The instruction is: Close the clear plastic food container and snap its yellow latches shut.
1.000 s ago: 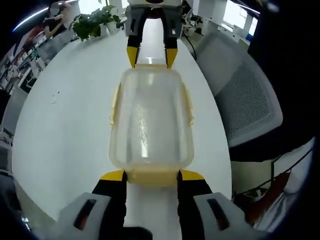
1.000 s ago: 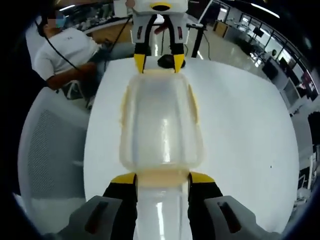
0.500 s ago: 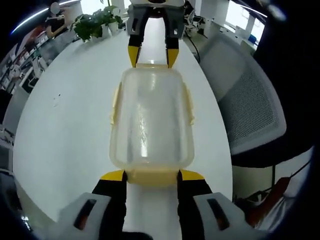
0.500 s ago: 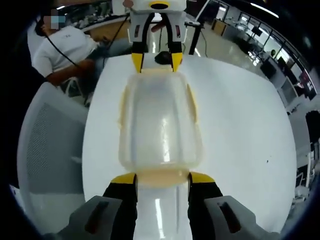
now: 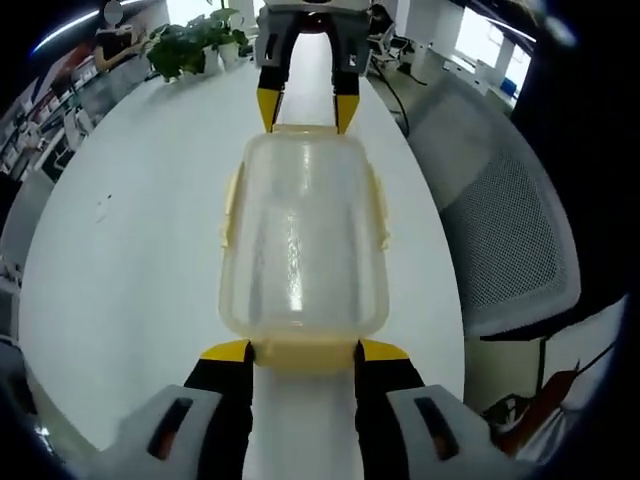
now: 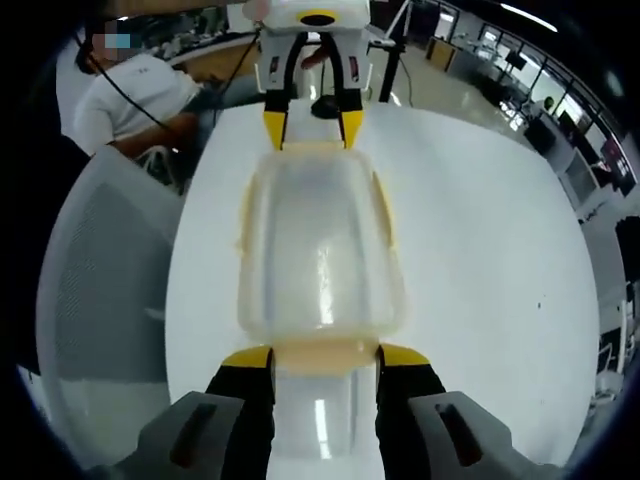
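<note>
Both my tongs clamp the clear container [image 5: 303, 235]: left gripper [image 5: 303, 352] on its near end latch, right gripper [image 6: 324, 357] on the opposite one, above the white table [image 5: 130, 230].

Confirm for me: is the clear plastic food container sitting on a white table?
Yes: in the left gripper view the clear plastic food container rests on the white table, with a gripper at each short end.
</note>
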`<state>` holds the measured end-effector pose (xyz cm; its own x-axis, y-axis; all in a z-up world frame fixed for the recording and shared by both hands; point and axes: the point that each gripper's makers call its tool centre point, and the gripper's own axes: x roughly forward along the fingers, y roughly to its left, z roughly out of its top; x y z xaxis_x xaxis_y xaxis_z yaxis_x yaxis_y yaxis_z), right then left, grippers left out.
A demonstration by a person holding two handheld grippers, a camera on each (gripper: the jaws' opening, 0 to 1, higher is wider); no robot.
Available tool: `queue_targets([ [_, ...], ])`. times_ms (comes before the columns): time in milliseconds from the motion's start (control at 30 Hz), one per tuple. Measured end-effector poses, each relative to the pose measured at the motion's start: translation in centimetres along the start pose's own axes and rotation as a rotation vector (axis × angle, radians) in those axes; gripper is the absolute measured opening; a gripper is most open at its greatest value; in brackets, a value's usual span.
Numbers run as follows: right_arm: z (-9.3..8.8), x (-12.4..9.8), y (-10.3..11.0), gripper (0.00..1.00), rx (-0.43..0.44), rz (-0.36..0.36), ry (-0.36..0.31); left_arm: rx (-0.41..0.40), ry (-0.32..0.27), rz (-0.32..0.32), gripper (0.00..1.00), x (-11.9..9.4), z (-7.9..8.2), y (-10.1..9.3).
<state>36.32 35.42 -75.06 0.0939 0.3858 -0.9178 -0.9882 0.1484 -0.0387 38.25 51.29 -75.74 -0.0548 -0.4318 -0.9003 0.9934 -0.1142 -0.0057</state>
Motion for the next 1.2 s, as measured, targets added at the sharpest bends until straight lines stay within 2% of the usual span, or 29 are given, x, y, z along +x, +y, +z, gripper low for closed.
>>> queue_targets([
  [333,-2.7,-0.6,0.5,0.38,0.005,0.012,0.002,-0.017,0.008,-0.015,0.38,1.5,2.1,-0.7],
  [800,-6.3,-1.7,0.6,0.38,0.007,0.001,0.008,-0.004,0.013,-0.022,0.38,3.4,5.5,-0.6],
  [1200,-8.4,-2.3,1.0,0.38,0.002,0.013,0.02,-0.008,0.03,-0.051,0.38,5.4,7.0,-1.1],
])
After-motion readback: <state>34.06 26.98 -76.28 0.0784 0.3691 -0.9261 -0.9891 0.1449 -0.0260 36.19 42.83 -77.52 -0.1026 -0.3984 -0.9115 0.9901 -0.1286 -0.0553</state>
